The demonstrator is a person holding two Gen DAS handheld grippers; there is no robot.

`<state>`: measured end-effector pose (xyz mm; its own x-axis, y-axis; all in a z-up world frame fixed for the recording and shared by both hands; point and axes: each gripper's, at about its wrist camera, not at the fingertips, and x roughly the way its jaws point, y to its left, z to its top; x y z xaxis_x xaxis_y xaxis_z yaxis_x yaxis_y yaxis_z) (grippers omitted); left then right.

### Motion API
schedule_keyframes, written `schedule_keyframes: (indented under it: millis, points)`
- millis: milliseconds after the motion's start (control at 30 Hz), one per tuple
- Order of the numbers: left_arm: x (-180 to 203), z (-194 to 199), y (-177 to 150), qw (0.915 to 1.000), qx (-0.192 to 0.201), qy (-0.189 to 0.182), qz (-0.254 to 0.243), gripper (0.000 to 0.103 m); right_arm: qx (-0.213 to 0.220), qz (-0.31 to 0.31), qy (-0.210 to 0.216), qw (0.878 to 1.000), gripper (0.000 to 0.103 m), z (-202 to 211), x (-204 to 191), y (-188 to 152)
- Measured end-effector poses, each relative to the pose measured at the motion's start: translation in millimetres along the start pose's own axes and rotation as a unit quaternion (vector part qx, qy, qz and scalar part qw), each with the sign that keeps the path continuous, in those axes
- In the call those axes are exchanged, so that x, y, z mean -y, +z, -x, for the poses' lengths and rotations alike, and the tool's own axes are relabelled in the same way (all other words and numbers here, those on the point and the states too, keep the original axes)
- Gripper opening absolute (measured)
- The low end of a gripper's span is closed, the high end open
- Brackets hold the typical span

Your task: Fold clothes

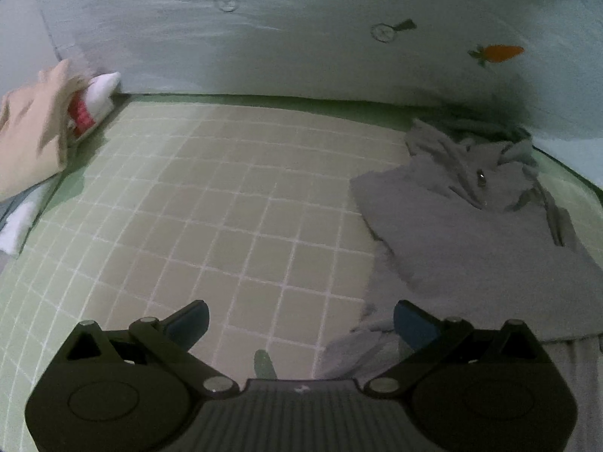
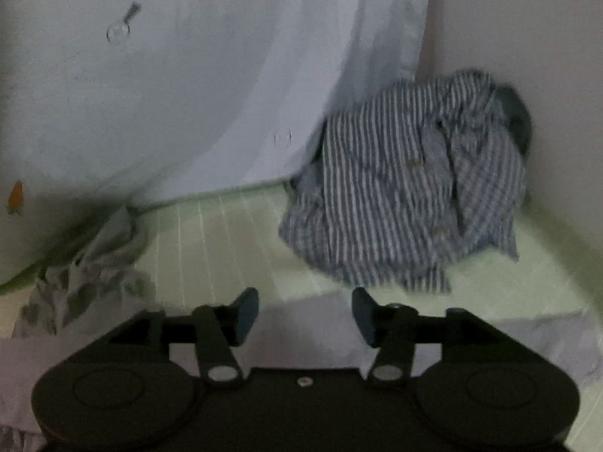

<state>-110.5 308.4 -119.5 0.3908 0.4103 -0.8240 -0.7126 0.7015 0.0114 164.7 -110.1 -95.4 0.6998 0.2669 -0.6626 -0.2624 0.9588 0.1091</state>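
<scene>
Lying folded on the right side of the green gridded mat [image 1: 233, 203], grey hoodie [image 1: 478, 233], hood and drawstrings bunched toward the wall, lower edge reaching down beside the left gripper [image 1: 301, 324]. Left gripper hovering low over the mat, jaws spread wide, nothing between them, right finger just at the hoodie's loose hem. Right gripper [image 2: 305, 314] with jaws parted, nothing pinched, grey cloth below and bare mat between the fingertips. Heaped in the far corner of the mat, blue-and-white striped shirt [image 2: 410, 192], crumpled, unfolded, leaning against the pale wall [image 2: 527, 37]. Hanging behind, light sheet [image 2: 264, 94] printed with a small carrot [image 1: 501, 53] and a magnifying glass [image 1: 388, 30]. At the mat's far left corner, beige garment [image 1: 30, 132] with a white-and-red item [image 1: 94, 101] beside it, both blurred.
</scene>
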Motion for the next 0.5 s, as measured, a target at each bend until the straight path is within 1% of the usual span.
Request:
schedule_keyframes:
  millis: [67, 233, 333, 367, 500]
  points:
    - [4.2, 0.3, 1.7, 1.0000, 0.004, -0.002, -0.007, 0.103, -0.022, -0.003, 0.002, 1.000, 0.062, -4.5, 1.7, -12.9]
    - [10.0, 3.8, 7.5, 0.9992, 0.018, -0.033, -0.012, 0.103, -0.063, -0.021, -0.001, 0.998, 0.068, -24.7, 9.1, -35.1]
    - [16.4, 5.3, 12.4, 0.9991, 0.023, -0.029, -0.021, 0.103, -0.074, -0.026, 0.001, 0.997, 0.071, -33.7, 8.6, -41.2]
    - [18.0, 5.8, 14.3, 0.9991, 0.024, -0.028, -0.021, 0.103, -0.077, -0.027, 0.001, 0.997, 0.074, -37.1, 8.2, -42.5]
    - [23.3, 6.3, 20.2, 0.9991, 0.025, -0.025, -0.023, 0.103, -0.086, -0.030, -0.011, 0.996, 0.076, -56.8, 8.1, -43.9]
